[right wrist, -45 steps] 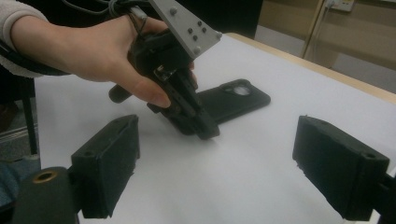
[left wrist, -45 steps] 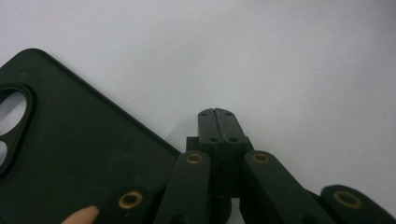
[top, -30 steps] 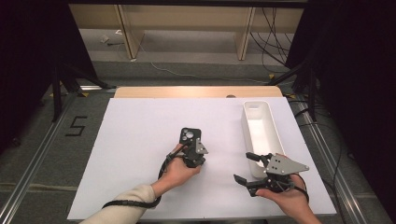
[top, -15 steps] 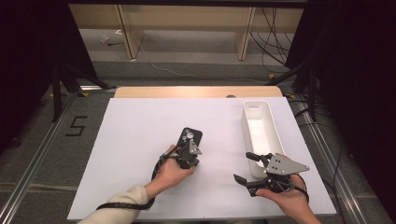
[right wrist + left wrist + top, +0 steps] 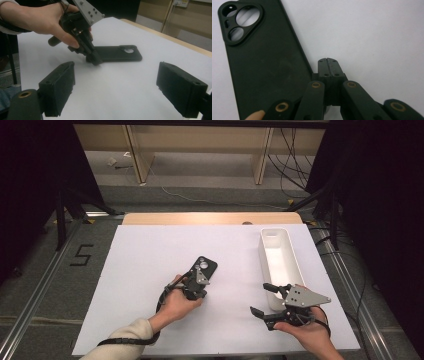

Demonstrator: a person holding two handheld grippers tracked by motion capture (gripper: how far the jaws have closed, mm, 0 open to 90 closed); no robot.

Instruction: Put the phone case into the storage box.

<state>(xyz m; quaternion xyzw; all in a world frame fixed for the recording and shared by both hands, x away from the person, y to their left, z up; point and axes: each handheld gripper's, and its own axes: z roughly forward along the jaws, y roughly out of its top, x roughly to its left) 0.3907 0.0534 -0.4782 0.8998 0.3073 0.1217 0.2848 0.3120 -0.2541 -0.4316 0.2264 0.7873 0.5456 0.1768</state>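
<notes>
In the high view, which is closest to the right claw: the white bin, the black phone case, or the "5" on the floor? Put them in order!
From the right claw:
1. White bin, right beside it.
2. Black phone case, mid-table, at the left claw.
3. The "5" mark, far left on the floor.

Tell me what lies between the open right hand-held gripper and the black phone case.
In the right gripper view, bare white table separates the right hand-held gripper from the phone case; the shut left hand-held gripper rests at the case's near end.

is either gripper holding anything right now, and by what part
Nothing is held. The left gripper is shut, its tips beside the phone case edge. The right gripper is open over bare table.
</notes>
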